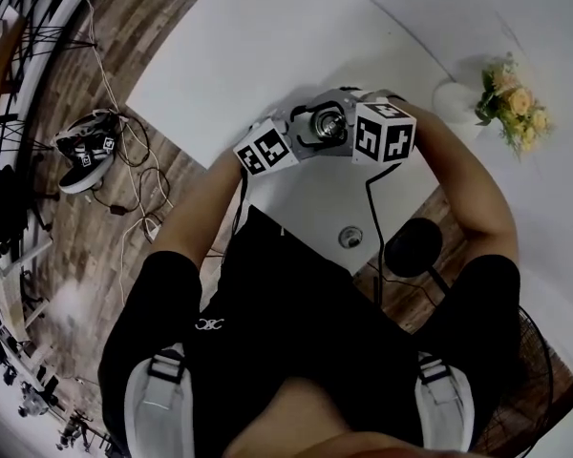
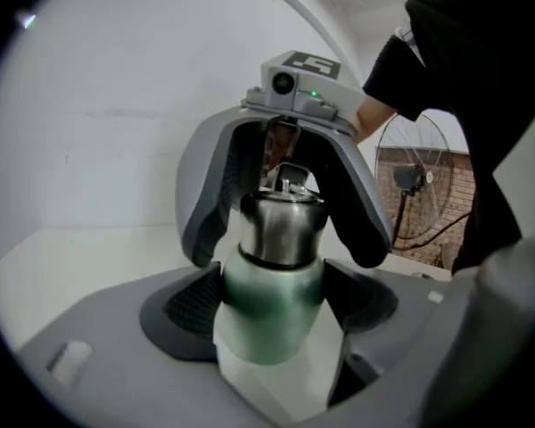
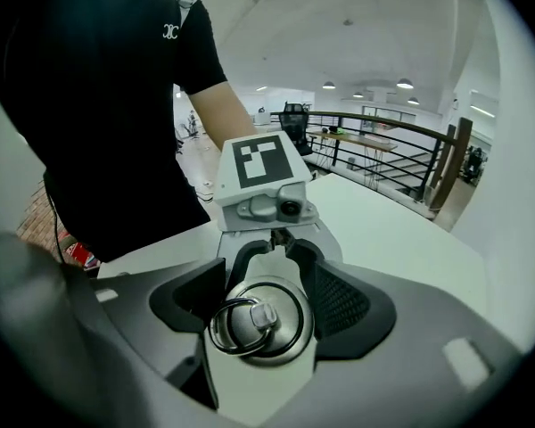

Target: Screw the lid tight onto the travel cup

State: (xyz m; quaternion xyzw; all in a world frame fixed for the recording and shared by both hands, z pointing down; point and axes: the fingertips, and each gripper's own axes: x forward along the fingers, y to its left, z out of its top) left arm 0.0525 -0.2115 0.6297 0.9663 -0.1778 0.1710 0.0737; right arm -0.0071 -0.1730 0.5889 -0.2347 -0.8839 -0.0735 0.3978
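— How will the travel cup [image 2: 272, 315] handle, from where you sit?

— Stiff and smooth, I'd judge. It's a metal body with a green finish, so it won't give under the pads but could spin or slide in them. It doesn't look fragile, and I'd guess it has some heft (whether there's anything inside, I can't see).

— And the lid [image 3: 285, 328]?

— It's bare polished steel, narrower than the body, with a loose ring [image 3: 214, 330] on top. I'd take it by its round side wall, pads opposite each other, and keep clear of the ring, which would only flop. The body I'd clamp on its widest green part, just under the lid, to stop it turning.

— Where is it against the fingers right now?

— The green body stands upright between my left fingers [image 2: 192, 306], deep in the gap. They're spread as wide as they go. The pads sit just beside the wall on each side, and I read no squeeze there. My right fingers [image 3: 348, 303] reach in from above and straddle the lid, one pad close on either side. They're also wide and not clamped, as far as I can judge.

— Is it on the table [image 1: 267, 55]?

— It's over the table, near my edge. Its base is hidden below my left fingers, so I can't say it rests there.

— Is the lid seated?

— It sits straight on the neck. How tight it is, I can't tell.
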